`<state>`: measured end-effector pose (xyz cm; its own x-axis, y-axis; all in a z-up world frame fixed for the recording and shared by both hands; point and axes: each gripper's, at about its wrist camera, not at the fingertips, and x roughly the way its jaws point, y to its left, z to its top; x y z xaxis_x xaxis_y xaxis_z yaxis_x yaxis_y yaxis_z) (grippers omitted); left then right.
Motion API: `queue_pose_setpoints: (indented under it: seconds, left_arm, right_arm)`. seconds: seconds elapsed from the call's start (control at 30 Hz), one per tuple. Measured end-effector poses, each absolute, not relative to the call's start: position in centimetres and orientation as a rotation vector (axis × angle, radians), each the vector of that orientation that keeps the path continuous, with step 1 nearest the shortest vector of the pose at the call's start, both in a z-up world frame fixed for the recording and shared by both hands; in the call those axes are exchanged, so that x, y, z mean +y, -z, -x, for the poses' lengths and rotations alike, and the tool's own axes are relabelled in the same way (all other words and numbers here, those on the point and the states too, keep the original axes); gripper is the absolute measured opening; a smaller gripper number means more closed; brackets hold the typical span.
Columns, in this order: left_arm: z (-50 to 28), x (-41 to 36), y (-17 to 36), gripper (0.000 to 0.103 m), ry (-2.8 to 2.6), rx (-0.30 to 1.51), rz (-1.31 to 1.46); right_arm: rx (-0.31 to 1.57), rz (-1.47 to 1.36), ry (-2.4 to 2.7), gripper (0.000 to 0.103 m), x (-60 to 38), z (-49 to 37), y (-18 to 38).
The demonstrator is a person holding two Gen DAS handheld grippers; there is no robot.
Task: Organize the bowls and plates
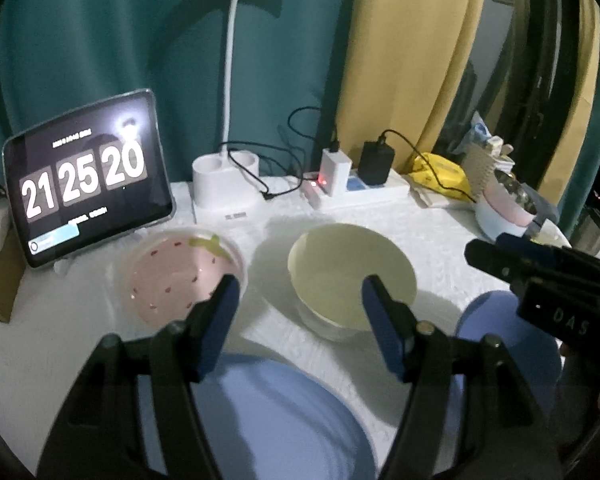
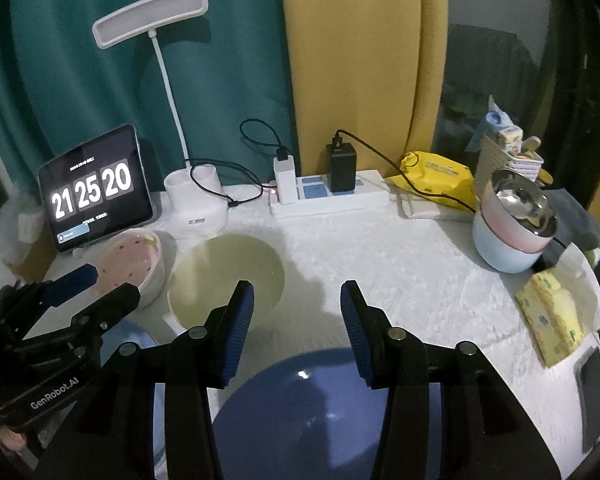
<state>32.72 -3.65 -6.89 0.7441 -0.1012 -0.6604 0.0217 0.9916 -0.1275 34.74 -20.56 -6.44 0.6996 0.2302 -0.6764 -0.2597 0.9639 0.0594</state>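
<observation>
A: Here, the left gripper (image 1: 296,294) is hovering wide open, holding nothing, over the pink strawberry bowl (image 1: 184,276) and yellow bowl (image 1: 350,274).

B: Likewise, the right gripper (image 2: 297,306) is gaping empty above the blue plate (image 2: 320,408) on the surface (image 2: 400,264).

Both wrist cams sit low over the table's (image 1: 84,320) near edge, facing the curtained back edge; both catch the tablet clock (image 1: 88,178) (image 2: 94,188) and yellow bowl (image 1: 352,276) (image 2: 228,276).

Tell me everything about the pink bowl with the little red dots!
The pink bowl is round and shallow, glossy like ceramic, with a pale rim, red seed-like specks and a green leaf shape painted near its far edge, like a strawberry. It sits upright and empty on the white tablecloth, just in front of the tablet, left of the yellow bowl. Nothing grips it.
</observation>
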Motion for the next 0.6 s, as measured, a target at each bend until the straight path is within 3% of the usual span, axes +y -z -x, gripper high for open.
queue_pose_setpoints:
  seconds: [0.6]
  left_arm:
    - [-37.9,-4.0,12.6,0.065,0.074,0.935,0.136]
  right_arm:
    - [0.888,0.012,-0.293,0.048,-17.8,-40.1,10.8]
